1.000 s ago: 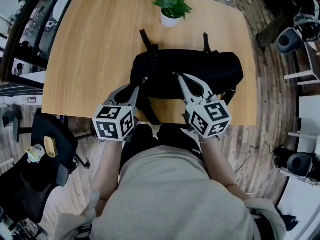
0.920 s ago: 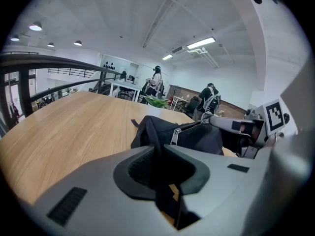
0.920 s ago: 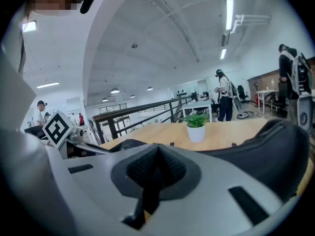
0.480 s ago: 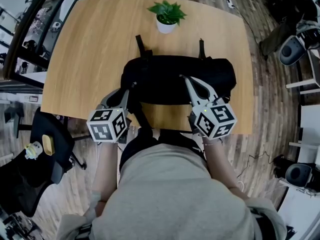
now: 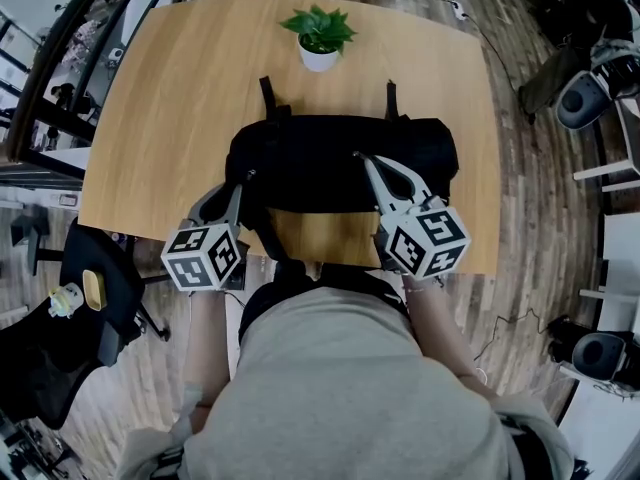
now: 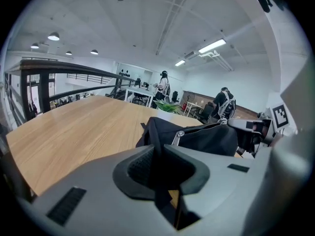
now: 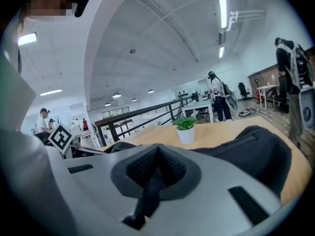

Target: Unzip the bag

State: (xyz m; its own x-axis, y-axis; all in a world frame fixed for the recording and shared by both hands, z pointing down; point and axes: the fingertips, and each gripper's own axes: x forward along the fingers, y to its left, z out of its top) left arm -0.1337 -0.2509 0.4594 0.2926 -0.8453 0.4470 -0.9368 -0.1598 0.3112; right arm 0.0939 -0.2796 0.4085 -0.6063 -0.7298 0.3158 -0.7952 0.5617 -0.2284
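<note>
Where the bag (image 5: 300, 160) lies: lengthwise across the table (image 5: 160, 98), nearer the near edge than the far one, with two straps (image 5: 266, 93) pointing to the far edge.
Anchor: left gripper (image 5: 244, 177) at the bag's left end, its jaws narrow and clamped on a fold of black fabric.
Puller: right gripper (image 5: 360, 156) on the bag's top near mid-length, its jaws all but closed on a thin black strip, judged to be the zip pull (image 7: 149, 195).
Bystander: plant (image 5: 318, 36) in a white pot near the far edge, well apart from the bag.
Zip: no view shows how far it stands open.
Step in hand: judged to be the unzipping stroke itself, with one end pinned and the pull gripped.
Next move: calls for drawing the pull along the zip line toward the bag's right end. The pull should run low and in line with the teeth, while the left gripper holds firm so the fabric stays taut.
Risk: a slack or lifted bag may bunch ahead of the slider and jam it.
</note>
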